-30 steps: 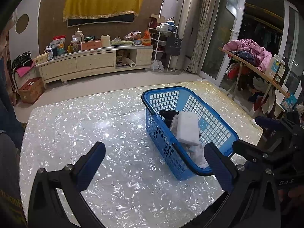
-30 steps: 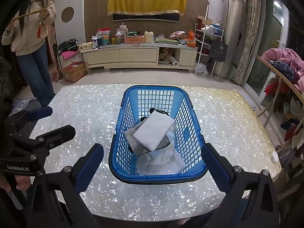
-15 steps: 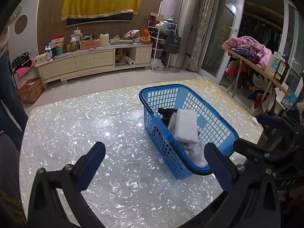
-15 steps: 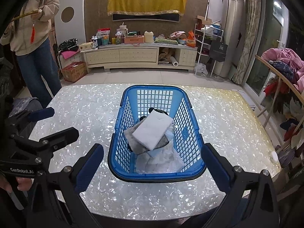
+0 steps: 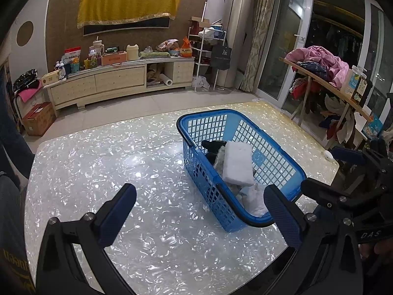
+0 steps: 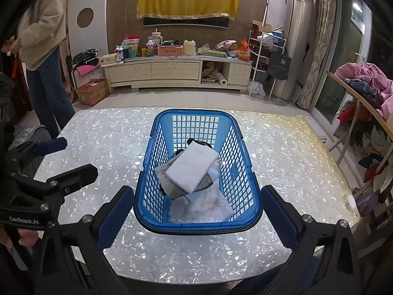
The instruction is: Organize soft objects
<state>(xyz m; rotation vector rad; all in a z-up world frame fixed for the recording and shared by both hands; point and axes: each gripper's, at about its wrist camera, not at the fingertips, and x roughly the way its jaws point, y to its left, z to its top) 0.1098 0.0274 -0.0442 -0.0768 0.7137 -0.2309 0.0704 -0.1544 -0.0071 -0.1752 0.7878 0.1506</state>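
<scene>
On the table [image 6: 73, 147], the basket [image 6: 149, 162] of cloths [image 6: 191, 169] seems unmoved; both the left gripper [image 5: 200, 218] and right gripper [image 6: 197, 217] stay spread apart, empty.

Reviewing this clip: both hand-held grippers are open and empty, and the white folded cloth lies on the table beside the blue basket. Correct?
Not quite. The white folded cloth lies inside the blue basket, on top of the other soft items, not on the table beside it; the right wrist view shows this. The left hand-held gripper and right hand-held gripper are indeed open and empty.
</scene>
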